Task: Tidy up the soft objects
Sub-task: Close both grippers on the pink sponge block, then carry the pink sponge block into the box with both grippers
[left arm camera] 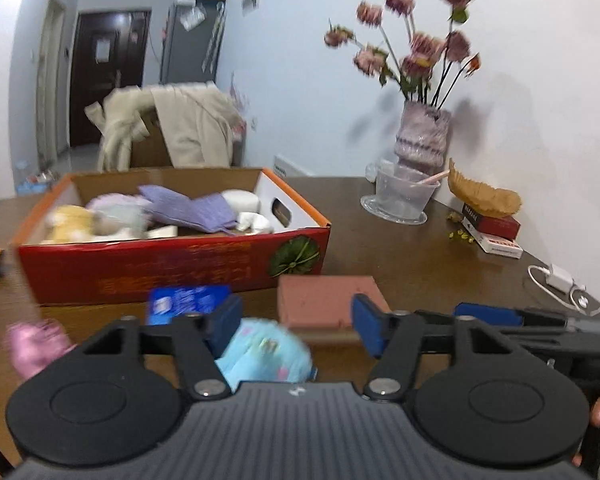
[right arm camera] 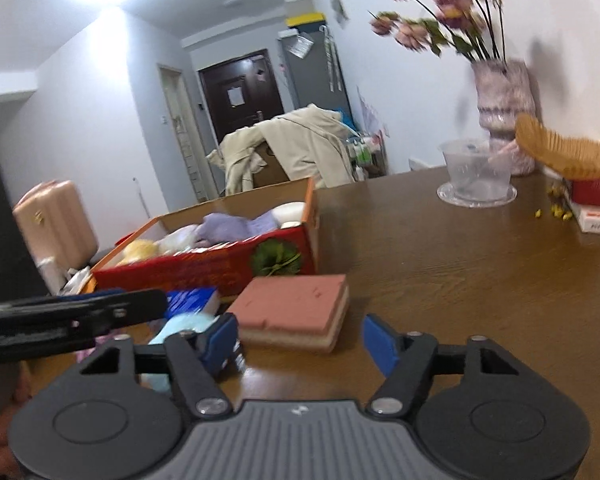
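Observation:
A red cardboard box [left arm camera: 172, 268] on the brown table holds several soft things: a purple cloth [left arm camera: 192, 208], a yellow plush [left arm camera: 70, 222], white items. It also shows in the right wrist view [right arm camera: 220, 264]. My left gripper [left arm camera: 296, 326] is open, its jaws wide, just above a light blue plush [left arm camera: 266, 354]. A pink sponge block [left arm camera: 326, 300] lies in front of it. My right gripper [right arm camera: 300, 342] is open and empty, just short of the sponge block [right arm camera: 292, 304]. A blue packet [left arm camera: 186, 300] and a pink plush [left arm camera: 36, 346] lie near the box.
A vase of dried flowers [left arm camera: 422, 136], a clear glass bowl [left arm camera: 400, 200], a wooden leaf dish on books [left arm camera: 484, 200] and a white charger [left arm camera: 560, 280] stand along the wall at right. A chair draped with a beige coat [left arm camera: 172, 128] stands beyond the table.

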A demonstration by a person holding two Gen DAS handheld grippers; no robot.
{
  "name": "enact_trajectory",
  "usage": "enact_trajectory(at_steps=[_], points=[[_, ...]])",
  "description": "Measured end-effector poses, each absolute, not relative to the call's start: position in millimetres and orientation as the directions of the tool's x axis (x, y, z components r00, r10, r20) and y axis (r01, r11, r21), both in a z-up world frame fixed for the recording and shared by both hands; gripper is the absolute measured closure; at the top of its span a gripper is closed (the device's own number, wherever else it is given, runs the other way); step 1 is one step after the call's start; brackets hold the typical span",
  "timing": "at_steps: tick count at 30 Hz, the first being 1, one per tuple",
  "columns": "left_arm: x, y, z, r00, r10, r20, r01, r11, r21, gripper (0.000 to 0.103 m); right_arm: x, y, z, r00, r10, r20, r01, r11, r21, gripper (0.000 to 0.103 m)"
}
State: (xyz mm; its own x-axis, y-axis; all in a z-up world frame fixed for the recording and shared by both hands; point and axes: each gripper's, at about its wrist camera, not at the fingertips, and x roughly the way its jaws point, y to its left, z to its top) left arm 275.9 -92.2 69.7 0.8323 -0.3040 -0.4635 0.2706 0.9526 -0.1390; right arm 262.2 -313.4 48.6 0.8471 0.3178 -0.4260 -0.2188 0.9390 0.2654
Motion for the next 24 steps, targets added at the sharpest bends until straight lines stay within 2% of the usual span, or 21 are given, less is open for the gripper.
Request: enact_trajectory(at_steps=[1, 4, 8, 9, 15, 18, 24], points=[[293, -96, 67, 0.818, -0.313, -0.483, 0.27, 0.95, -0.157, 0.057, 275, -315, 46, 0.841, 0.325, -0.432, -0.216, 0.935, 0.282, 0.043], [332, -106, 55, 0.783, -0.321, -0.533, 0.253, 0.947, -0.198, 0.064, 310, -318, 37, 0.817, 0.358, -0.452, -0.208, 0.914, 0.347, 0.051], [354, -106, 38, 0.753, -0.325, -0.572, 0.222, 0.944, -0.244, 0.066, 340, -317, 22, 0.793, 0.373, -0.482, -0.186, 0.901, 0.391, 0.062], [357, -105, 34, 0.743, -0.333, -0.58, 0.22, 0.941, -0.258, 0.066, 342, -315, 18, 0.787, 0.374, -0.49, -0.186, 0.902, 0.39, 0.069], [364, -104, 27, 0.725, -0.348, -0.595, 0.203, 0.933, -0.298, 0.066, 344, -315, 11, 0.788, 0.394, -0.472, -0.204, 0.892, 0.404, 0.071], [363, -100, 29, 0.718, -0.364, -0.594, 0.195, 0.924, -0.329, 0.069, 343, -316, 13, 0.788, 0.391, -0.475, -0.2, 0.893, 0.403, 0.073], [328, -95, 65, 0.777, -0.376, -0.505, 0.221, 0.914, -0.34, 0.07, 314, -315, 48, 0.827, 0.393, -0.403, -0.237, 0.892, 0.385, 0.074]])
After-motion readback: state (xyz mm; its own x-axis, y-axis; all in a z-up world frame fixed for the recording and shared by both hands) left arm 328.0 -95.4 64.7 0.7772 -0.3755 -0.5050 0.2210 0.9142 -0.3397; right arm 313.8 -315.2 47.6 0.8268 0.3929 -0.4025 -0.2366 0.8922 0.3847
